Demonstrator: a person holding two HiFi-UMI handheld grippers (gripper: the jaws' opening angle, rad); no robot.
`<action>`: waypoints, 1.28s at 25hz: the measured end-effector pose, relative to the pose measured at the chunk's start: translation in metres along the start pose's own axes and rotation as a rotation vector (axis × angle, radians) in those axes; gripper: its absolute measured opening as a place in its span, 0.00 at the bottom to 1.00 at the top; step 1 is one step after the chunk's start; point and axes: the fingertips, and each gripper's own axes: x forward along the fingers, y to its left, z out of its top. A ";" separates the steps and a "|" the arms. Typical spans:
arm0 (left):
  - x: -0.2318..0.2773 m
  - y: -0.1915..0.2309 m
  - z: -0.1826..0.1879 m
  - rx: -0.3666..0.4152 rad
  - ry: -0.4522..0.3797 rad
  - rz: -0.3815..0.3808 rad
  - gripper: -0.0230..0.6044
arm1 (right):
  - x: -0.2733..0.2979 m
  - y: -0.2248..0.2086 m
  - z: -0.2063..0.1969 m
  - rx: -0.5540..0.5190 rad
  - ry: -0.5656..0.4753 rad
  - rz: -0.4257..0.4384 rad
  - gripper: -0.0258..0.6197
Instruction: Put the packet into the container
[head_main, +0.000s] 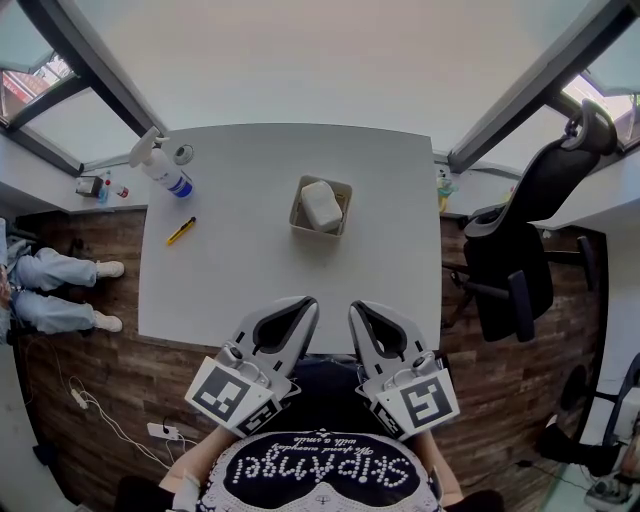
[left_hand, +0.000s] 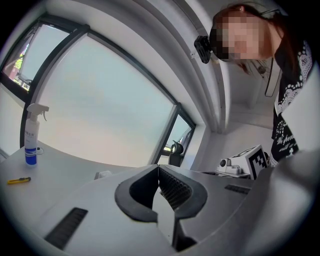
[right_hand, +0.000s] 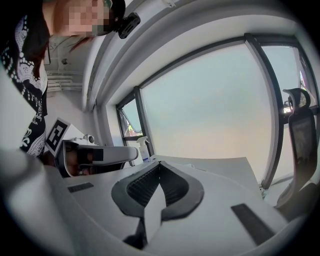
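Both grippers were held low over the near edge of the table (head_main: 250, 270), side by side and well apart from everything on it. The left gripper (head_main: 307, 302) had its jaws pressed together with nothing between them, and the right gripper (head_main: 357, 308) was likewise fully closed and empty. The packet (head_main: 321, 205), white and plump, already lay inside the container (head_main: 296, 212), which sat towards the far middle of the table, so the placing looked done and the step in hand seemed to be no more than resting clear. To do that well, the sensible course would have been to keep both pairs of jaws closed and held back by the near edge, away from the container, so that nothing nudged it or tipped the packet out. By count there were two grippers, one packet, one container and one table. Besides those there was one spray bottle (head_main: 160, 165) at the far left corner, one yellow cutter (head_main: 181, 231) just nearer than it, and one office chair (head_main: 530, 230) standing off to the right.
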 end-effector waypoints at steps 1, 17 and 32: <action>0.000 0.000 0.000 -0.001 -0.001 -0.001 0.05 | 0.000 -0.001 0.000 0.003 -0.001 -0.002 0.06; -0.002 0.000 -0.002 -0.020 0.002 0.008 0.05 | -0.003 -0.002 -0.014 -0.042 0.068 0.011 0.06; -0.005 -0.002 -0.005 -0.030 0.010 0.010 0.05 | -0.002 0.003 -0.007 -0.010 0.029 -0.004 0.06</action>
